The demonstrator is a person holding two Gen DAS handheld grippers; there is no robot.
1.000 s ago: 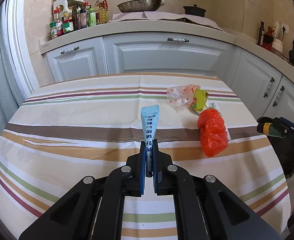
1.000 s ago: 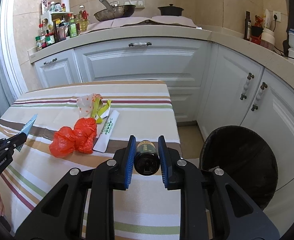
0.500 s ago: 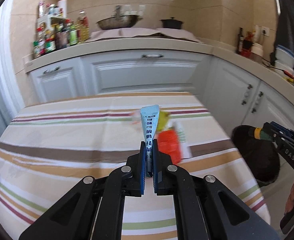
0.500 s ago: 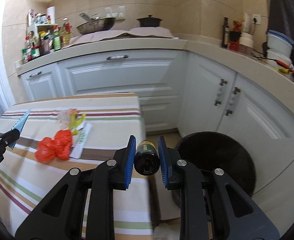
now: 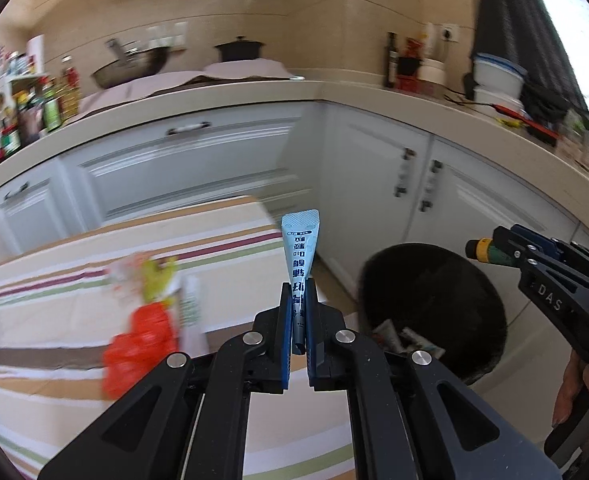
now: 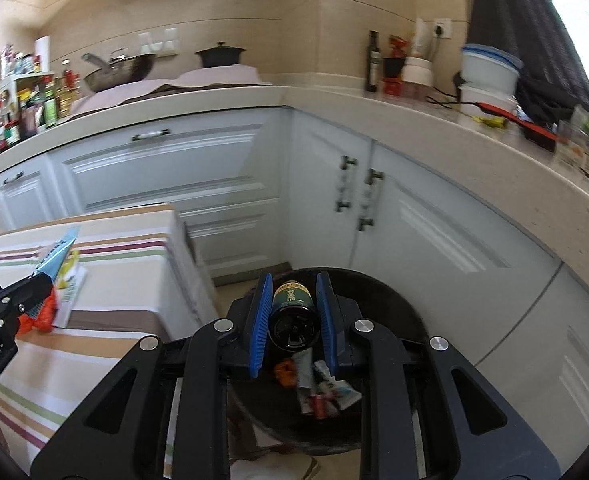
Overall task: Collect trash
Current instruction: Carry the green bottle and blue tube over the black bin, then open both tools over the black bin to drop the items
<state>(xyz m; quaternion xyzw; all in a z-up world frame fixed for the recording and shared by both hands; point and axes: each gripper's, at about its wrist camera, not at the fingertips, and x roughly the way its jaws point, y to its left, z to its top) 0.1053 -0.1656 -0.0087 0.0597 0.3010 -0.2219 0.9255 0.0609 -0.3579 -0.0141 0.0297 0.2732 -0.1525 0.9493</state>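
Note:
My left gripper (image 5: 296,294) is shut on a light blue tube (image 5: 300,248) and holds it above the right edge of the striped table (image 5: 74,320). My right gripper (image 6: 292,286) is shut on a small dark bottle (image 6: 292,312) with a yellow cap and holds it lying flat over the black trash bin (image 6: 390,304). The bin (image 5: 434,292) stands on the floor right of the table and holds several wrappers. The right gripper with the bottle (image 5: 490,252) also shows in the left wrist view, over the bin's right rim.
An orange-red plastic bag (image 5: 138,344), a white wrapper (image 5: 190,308) and a crumpled yellow and clear wrapper (image 5: 150,276) lie on the table. White cabinets (image 6: 414,220) and a counter with pots and bottles wrap around behind the bin.
Both grippers have swung right, off the table toward the bin. The right gripper with the bottle now hangs over the bin's opening. Both grips are unchanged.

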